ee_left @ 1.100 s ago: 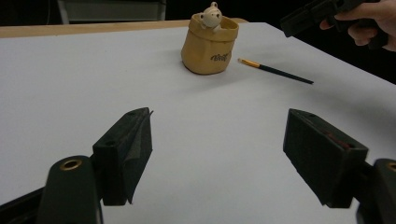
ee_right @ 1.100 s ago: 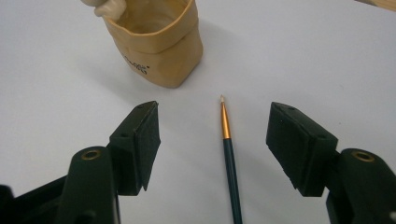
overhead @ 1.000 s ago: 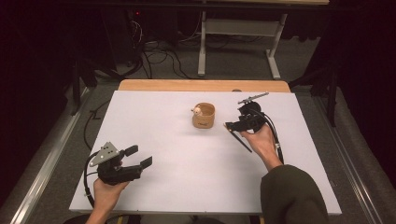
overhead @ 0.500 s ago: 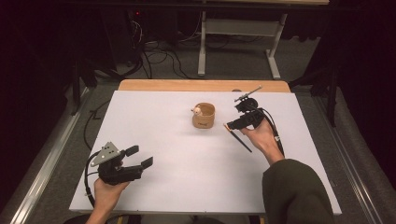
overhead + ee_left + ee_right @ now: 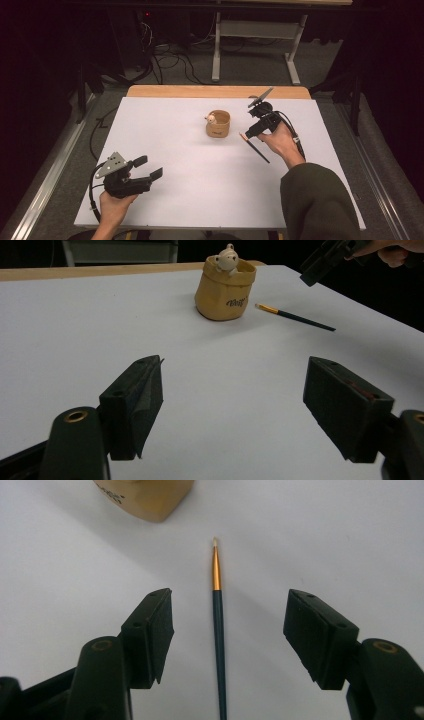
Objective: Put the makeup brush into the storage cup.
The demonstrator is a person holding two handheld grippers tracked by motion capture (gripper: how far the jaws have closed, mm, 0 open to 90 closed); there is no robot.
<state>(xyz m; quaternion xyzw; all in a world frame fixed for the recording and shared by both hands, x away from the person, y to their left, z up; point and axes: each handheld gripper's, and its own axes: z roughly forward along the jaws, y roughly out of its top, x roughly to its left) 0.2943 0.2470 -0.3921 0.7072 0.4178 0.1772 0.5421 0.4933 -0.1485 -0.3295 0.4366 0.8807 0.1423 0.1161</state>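
The paintbrush (image 5: 218,630) lay flat on the desk (image 5: 200,175), toward its far right quarter, just right of the small tan pot (image 5: 218,124) that stood near the middle of the far edge. Its pale tip pointed at the pot and its dark handle ran back toward the near right corner. It looked thin, stiff and very light, so it would probably roll or skate aside if nudged from one side only; the bristle end seemed the one fragile part. The gold ferrule or the handle just behind it would likely be the safest place to take hold, pinching squarely across the shaft.

The right claw (image 5: 227,630) hung above the brush with its jaws standing wide on either side of the handle, neither pad touching it; they had just been closing a little. The left claw (image 5: 142,172) rested near the near left corner, wide open and holding nothing, well apart from the brush.

The pot carried a small pale figure (image 5: 227,257) at its rim, perhaps a bear, though it was too small to be sure. The desk top was a smooth, matt, pale sheet, with a strip of bare wood along the far edge. The room around was dark, with cables on the floor and a metal frame beyond the desk.
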